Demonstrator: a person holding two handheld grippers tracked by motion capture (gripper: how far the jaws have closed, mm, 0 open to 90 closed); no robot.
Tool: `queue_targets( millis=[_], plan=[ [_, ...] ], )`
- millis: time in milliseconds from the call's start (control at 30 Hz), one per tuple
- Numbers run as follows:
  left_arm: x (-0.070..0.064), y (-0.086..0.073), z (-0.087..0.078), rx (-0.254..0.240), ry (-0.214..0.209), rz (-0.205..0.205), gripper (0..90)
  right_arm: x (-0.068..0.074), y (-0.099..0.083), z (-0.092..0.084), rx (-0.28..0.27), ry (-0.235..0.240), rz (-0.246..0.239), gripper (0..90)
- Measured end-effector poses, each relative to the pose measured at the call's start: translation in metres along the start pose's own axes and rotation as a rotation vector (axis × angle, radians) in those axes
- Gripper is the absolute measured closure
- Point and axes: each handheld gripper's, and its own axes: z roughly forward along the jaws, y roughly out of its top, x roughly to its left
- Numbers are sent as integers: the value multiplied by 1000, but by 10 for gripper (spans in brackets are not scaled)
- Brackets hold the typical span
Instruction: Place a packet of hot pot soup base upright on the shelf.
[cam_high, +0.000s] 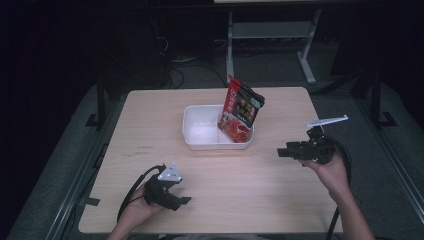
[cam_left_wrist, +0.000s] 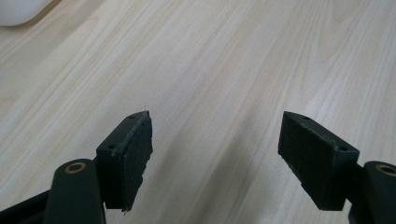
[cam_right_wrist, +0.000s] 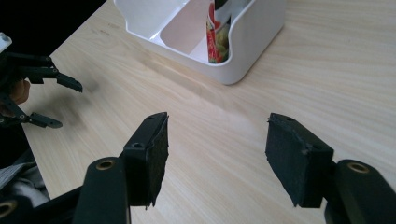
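A red snack bag (cam_high: 242, 110) stands upright in the right compartment of a white two-part bin (cam_high: 200, 135) at the table's middle back. In the right gripper view the bag (cam_right_wrist: 217, 32) shows inside the bin (cam_right_wrist: 252, 32). My left gripper (cam_high: 186, 201) rests low at the front left of the table, open, with bare wood between its pads (cam_left_wrist: 135, 154). My right gripper (cam_high: 281, 152) hovers at the right of the table, pointing left toward the bin, open and empty (cam_right_wrist: 217, 154). The left gripper (cam_right_wrist: 51, 100) appears farther off in the right gripper view.
The light wooden table (cam_high: 150, 115) has dark floor and padding around it. A white desk frame (cam_high: 270, 30) stands behind. The bin's left compartment (cam_high: 202, 125) holds nothing visible.
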Motion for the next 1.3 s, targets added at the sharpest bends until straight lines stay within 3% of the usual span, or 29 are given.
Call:
queue_targets(
  millis=[867,1300],
  plan=[
    [2,-3,4,3,5,-12,253,-4,-60,-10,-5,23,26,339],
    [0,-3,6,9,2,-4,252,3,-91,-9,0,42,22,320]
  ],
)
